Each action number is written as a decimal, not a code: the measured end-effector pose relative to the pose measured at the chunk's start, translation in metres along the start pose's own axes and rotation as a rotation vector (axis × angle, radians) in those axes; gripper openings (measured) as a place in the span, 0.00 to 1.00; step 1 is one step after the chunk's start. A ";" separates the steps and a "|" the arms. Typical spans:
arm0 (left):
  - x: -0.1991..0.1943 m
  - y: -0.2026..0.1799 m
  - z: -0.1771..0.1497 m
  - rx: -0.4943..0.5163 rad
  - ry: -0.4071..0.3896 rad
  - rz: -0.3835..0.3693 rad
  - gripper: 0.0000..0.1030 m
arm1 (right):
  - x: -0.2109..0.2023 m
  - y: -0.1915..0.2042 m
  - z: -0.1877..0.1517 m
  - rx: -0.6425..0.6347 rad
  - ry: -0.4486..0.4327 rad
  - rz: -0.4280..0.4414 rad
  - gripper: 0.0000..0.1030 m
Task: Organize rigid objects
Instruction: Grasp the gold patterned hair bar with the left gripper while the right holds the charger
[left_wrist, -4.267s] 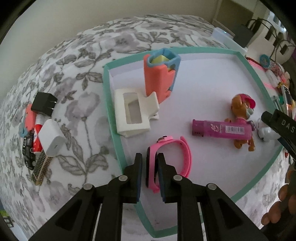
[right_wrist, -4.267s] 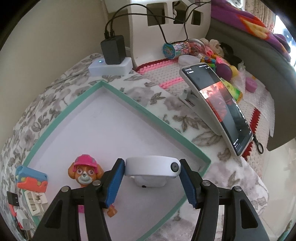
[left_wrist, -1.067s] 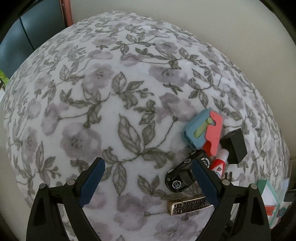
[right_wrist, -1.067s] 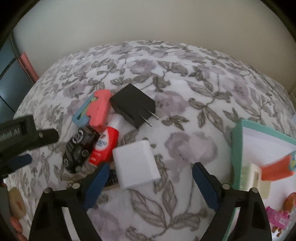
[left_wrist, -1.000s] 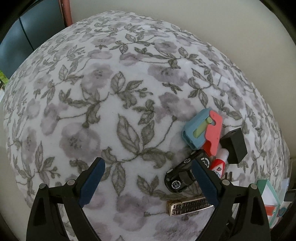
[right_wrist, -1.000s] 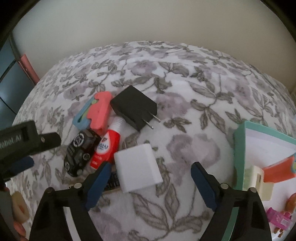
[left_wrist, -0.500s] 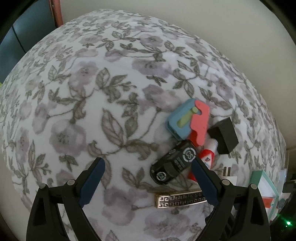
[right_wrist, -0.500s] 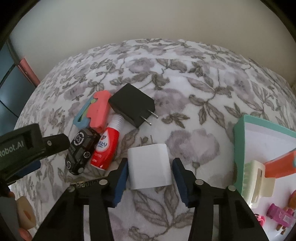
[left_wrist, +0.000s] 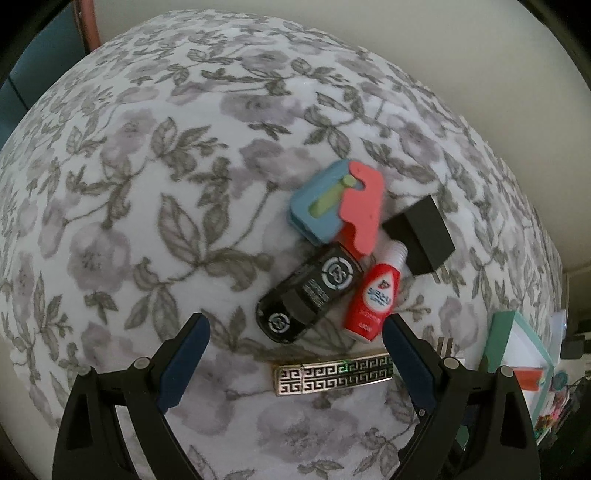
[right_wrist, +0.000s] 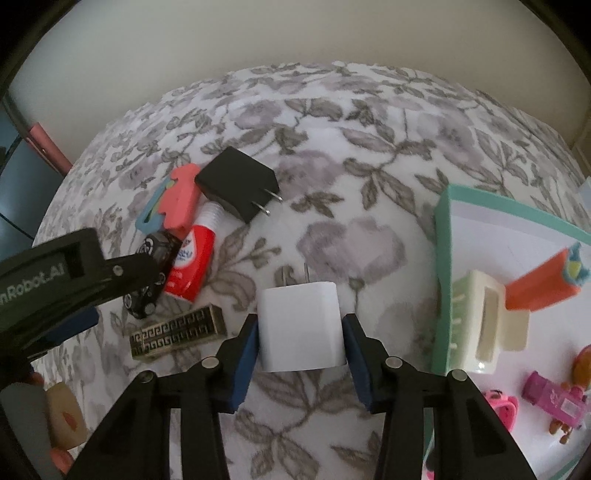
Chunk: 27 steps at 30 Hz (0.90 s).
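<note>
Right gripper (right_wrist: 300, 334): jaws just closing, pads now clamped on white charger (right_wrist: 301, 326), prongs pointing far.
Left gripper (left_wrist: 295, 363): jaws wide, empty, above gold bar (left_wrist: 332, 373).
Beyond: black toy car (left_wrist: 308, 295), red tube (left_wrist: 375, 301), blue-pink clip (left_wrist: 338, 208), black charger (left_wrist: 419, 234).
Right: teal tray (right_wrist: 443, 258), partly filled.
Risk: smooth charger sides may slip in pads on lift; soft floral blanket (right_wrist: 332, 122) could snag prongs.

A home bedroom: floral blanket (left_wrist: 155, 192), scattered toys.
</note>
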<state>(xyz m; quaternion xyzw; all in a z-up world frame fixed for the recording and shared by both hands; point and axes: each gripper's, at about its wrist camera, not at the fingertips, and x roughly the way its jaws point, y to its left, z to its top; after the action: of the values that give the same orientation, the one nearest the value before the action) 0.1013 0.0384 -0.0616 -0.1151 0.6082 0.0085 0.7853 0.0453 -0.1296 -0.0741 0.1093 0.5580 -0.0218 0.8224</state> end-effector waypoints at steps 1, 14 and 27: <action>0.001 -0.002 -0.001 0.006 0.003 -0.001 0.92 | -0.001 -0.001 -0.001 0.005 0.005 0.000 0.47; 0.013 -0.034 -0.013 0.122 0.032 0.013 0.92 | -0.010 -0.018 -0.013 0.056 0.064 0.006 0.47; 0.036 -0.064 -0.024 0.224 0.027 0.105 0.92 | -0.013 -0.018 -0.018 0.050 0.087 -0.003 0.47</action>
<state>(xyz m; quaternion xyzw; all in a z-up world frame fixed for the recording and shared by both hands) 0.0976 -0.0325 -0.0904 0.0051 0.6211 -0.0200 0.7834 0.0211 -0.1442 -0.0714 0.1297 0.5925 -0.0320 0.7944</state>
